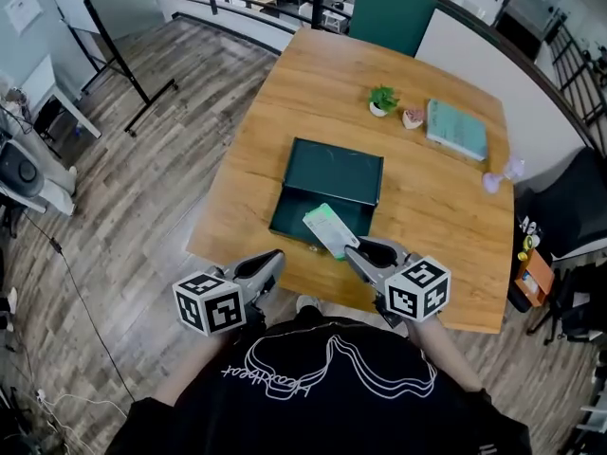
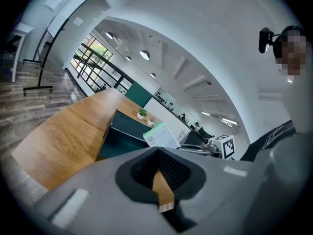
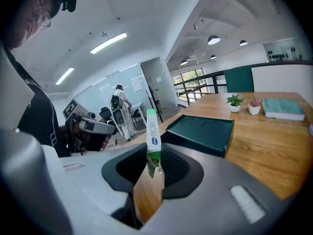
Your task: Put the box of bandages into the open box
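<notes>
Grey right gripper (image 3: 152,166), jaws pinching a thin white and green box of bandages (image 3: 152,135) standing on edge, dark green open box (image 3: 201,133) beyond it, brown wooden table (image 3: 274,148)

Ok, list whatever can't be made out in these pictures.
- Print on the bandage box: too small in the head view, edge-on in the right gripper view.
- Inside of the open box: dark in the head view, with the front part covered by the bandage box and the right gripper; too oblique in both gripper views.
- Title on the book: too small in every view.
</notes>
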`<state>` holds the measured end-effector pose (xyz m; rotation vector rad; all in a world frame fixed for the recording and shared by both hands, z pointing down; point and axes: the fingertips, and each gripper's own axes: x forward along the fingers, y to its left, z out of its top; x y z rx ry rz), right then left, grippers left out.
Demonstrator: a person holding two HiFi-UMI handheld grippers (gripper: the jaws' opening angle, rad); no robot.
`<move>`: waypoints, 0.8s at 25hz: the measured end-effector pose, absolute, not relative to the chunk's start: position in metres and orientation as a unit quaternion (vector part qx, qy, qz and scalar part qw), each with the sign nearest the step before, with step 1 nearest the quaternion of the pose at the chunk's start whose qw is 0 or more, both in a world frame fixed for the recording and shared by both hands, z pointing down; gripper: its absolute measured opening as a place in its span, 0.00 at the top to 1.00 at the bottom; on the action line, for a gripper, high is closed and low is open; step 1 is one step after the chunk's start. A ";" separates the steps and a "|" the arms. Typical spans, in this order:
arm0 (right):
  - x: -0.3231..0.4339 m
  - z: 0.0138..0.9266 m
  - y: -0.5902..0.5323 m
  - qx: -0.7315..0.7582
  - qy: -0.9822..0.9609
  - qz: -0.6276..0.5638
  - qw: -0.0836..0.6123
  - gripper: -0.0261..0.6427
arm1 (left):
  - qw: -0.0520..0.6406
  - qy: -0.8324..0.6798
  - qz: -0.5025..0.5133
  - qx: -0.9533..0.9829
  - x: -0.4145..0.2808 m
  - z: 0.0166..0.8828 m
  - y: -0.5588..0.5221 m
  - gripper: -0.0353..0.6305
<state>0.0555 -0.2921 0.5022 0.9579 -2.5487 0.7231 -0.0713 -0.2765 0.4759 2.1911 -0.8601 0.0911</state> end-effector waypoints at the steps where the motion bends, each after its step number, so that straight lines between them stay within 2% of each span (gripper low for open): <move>1: 0.055 0.505 -0.300 0.331 -0.894 0.252 0.168 0.79 | 0.382 -0.340 0.037 0.859 -0.071 0.476 -0.283 0.95; 12: 0.048 0.549 -0.354 0.281 -0.898 0.207 0.266 0.79 | 0.380 -0.372 0.029 0.846 -0.079 0.486 -0.326 0.95; 20: 0.041 0.585 -0.367 0.266 -0.880 0.127 0.372 0.79 | 0.384 -0.373 0.029 0.844 -0.087 0.493 -0.337 0.95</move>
